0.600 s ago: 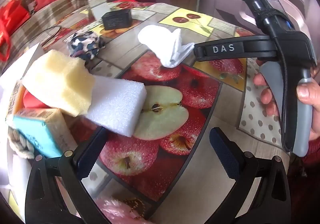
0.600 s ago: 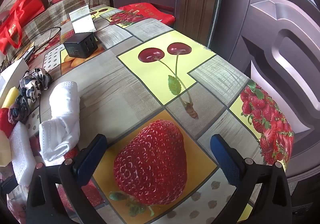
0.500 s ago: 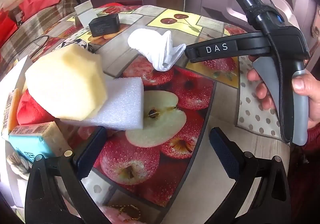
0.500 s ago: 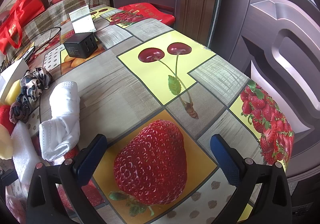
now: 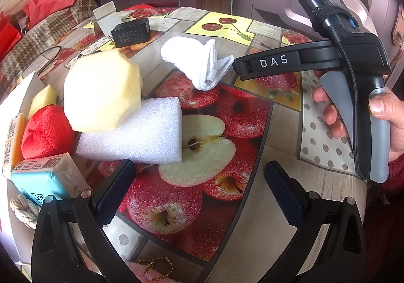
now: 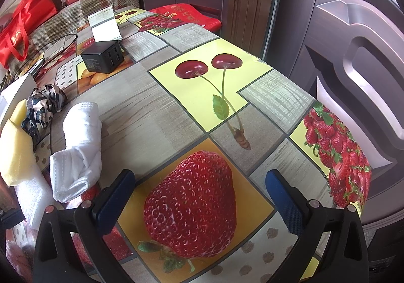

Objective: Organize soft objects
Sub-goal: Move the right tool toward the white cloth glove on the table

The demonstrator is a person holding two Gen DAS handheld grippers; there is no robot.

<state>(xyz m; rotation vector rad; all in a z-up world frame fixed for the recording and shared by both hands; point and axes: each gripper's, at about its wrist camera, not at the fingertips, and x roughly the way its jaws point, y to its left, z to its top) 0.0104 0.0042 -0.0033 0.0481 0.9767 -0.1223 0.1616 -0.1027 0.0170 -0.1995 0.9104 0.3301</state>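
My left gripper [image 5: 199, 189] hangs open over the apple print, nothing between its jaws. Just ahead to its left, a yellow sponge [image 5: 101, 91] rests tilted on a white foam block [image 5: 141, 134]. Beside them lie a red plush [image 5: 45, 131] and a blue wrapped sponge [image 5: 43, 179]. A rolled white cloth [image 5: 197, 63] lies farther back. My right gripper [image 6: 199, 197] stands open and empty above the strawberry print, with the white cloth [image 6: 80, 149] to its left and a leopard-print fabric piece [image 6: 43, 106] beyond it.
A black charger [image 6: 103, 56] and a white card [image 6: 106, 25] sit at the table's back. A knotted rope [image 5: 24, 209] and a pink fluffy item with a chain [image 5: 154, 270] lie near me. A hand [image 5: 383, 116] holds the right tool. Doors stand close behind the table's right edge [image 6: 363, 197].
The yellow sponge has tipped over on the foam block and now shows its hexagonal face. The left view has shifted a little, bringing the red plush into sight. The right gripper has stayed still.
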